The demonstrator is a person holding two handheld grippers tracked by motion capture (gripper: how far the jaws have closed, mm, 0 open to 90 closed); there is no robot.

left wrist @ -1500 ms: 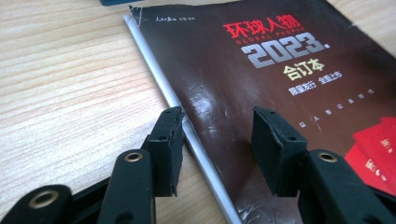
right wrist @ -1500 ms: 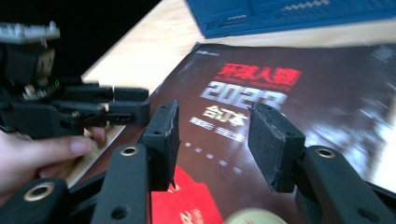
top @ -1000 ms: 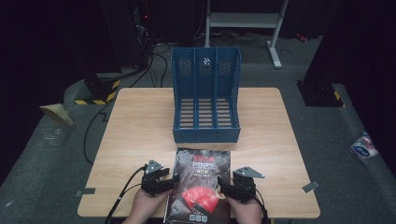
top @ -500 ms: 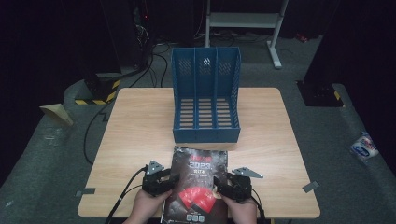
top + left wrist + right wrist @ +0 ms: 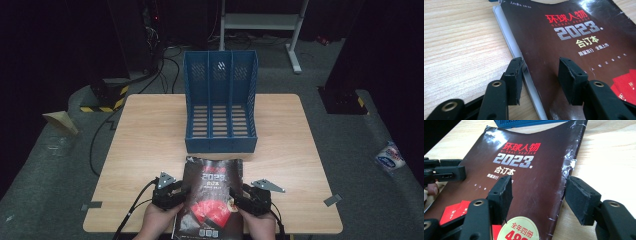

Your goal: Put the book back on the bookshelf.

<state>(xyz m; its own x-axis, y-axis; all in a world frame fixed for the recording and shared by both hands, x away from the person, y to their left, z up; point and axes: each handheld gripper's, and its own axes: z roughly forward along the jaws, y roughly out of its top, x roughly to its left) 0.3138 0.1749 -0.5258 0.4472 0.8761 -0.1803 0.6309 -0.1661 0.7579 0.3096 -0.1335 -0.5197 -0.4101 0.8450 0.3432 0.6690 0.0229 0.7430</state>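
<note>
Early days on this one, judging by the layout: the thick dark glossy magazine with the red fan art and "2023" on its cover point(image 5: 212, 197) lies flat on the light wooden counter point(image 5: 145, 145), near the front edge and just in front of the blue plastic three-slot file holder point(image 5: 220, 102), whose slots all look empty. So nothing is filed yet, and the lift and the drop into a slot are both left, assuming that's where it's headed. What seems to be in hand is the grab. The left hand-held gripper point(image 5: 540, 75) straddles the magazine's left edge, one pad out over the wood beside the page block and the other above the cover; its jaws have just been closing, but the pads don't look pressed on anything yet, so it's unclenched with the edge between them. Same on the other side: the right hand-held gripper point(image 5: 539, 197) brackets the scuffed, creased right edge, jaws just been closing, a visible gap at both pads, no grip so far. As for how the magazine lies, its long axis runs from the person toward the file holder, roughly square to the counter with maybe a slight skew. The title end points at the holder, the bottom end at the person, cover face up.
</note>
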